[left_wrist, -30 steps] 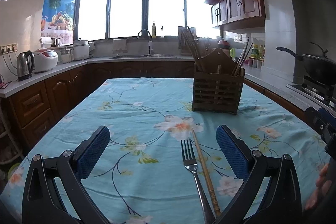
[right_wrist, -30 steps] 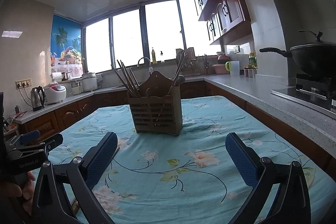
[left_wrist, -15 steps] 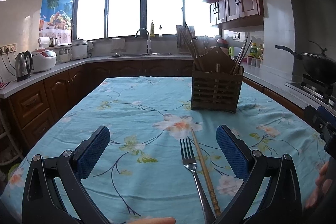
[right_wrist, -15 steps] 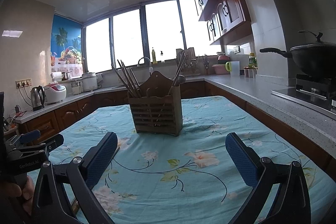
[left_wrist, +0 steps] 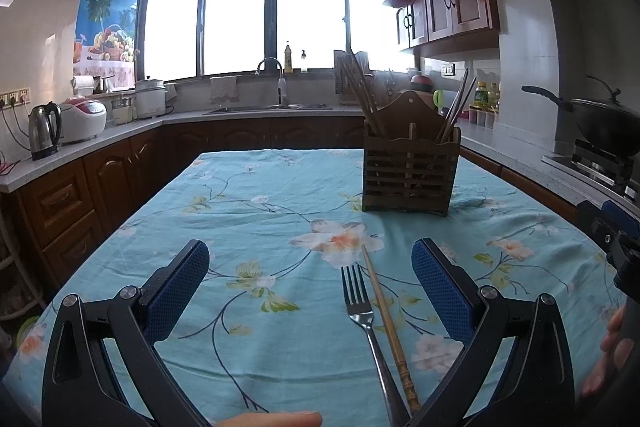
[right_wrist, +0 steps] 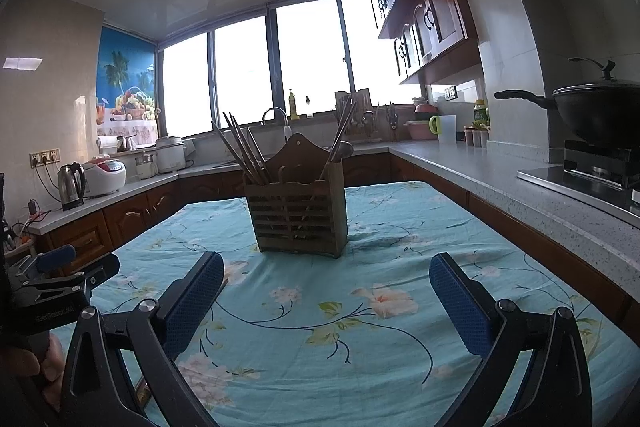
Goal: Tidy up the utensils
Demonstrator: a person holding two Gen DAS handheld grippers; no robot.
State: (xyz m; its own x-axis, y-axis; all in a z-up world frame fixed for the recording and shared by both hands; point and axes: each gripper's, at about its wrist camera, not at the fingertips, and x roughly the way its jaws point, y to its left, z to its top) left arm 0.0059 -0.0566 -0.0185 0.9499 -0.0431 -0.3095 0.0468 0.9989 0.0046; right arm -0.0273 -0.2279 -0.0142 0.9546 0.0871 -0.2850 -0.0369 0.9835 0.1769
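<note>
Left tongs (left_wrist: 310, 279) spread wide, empty, above desk (left_wrist: 256, 211); fork (left_wrist: 362, 311) and chopstick (left_wrist: 384, 311) lie side by side at 5 o'clock inside the gap. Right tongs (right_wrist: 326, 291) likewise agape, empty. Wooden holder (left_wrist: 410, 173) at 1 o'clock, well apart. Step: pre-grasp. Next: lower, shift rt., pinch one utensil. Vs. 1 s ago: view essentially unchanged; a fingertip now shows at the bottom edge.

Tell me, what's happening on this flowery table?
A person is tidying utensils with a gripper in each hand. The left gripper is open above a fork and a chopstick lying side by side on the blue tablecloth. The right gripper is open too and holds nothing. The wooden holder farther back already has chopsticks standing in it. Nothing has been picked up.
</note>
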